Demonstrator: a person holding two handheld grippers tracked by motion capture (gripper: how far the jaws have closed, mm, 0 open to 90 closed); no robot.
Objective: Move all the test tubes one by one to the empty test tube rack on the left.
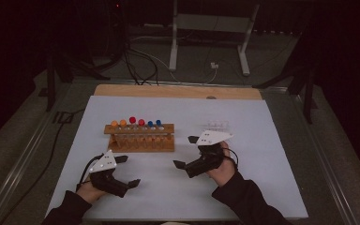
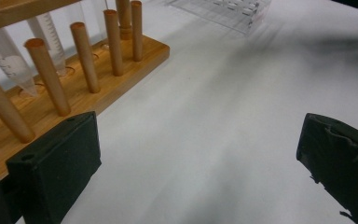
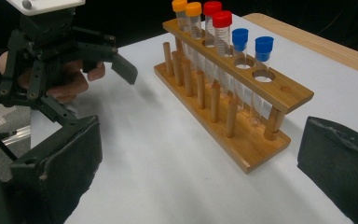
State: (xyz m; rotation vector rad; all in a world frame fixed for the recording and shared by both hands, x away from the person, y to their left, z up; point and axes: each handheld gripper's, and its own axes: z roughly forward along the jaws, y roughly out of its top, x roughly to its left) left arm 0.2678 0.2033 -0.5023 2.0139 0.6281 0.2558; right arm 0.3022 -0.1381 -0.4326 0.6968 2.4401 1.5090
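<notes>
From above, the wooden rack is lying lengthwise across the desk, between and beyond both tools.

The left tool is gaping, pinching nothing.

The right tool is gaping emptily; six capped tubes are standing upright: two orange, two red, two blue.

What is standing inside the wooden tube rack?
The wooden tube rack holds six clear capped tubes: two orange, two red, two blue. Any contents are too unclear to tell.
</notes>
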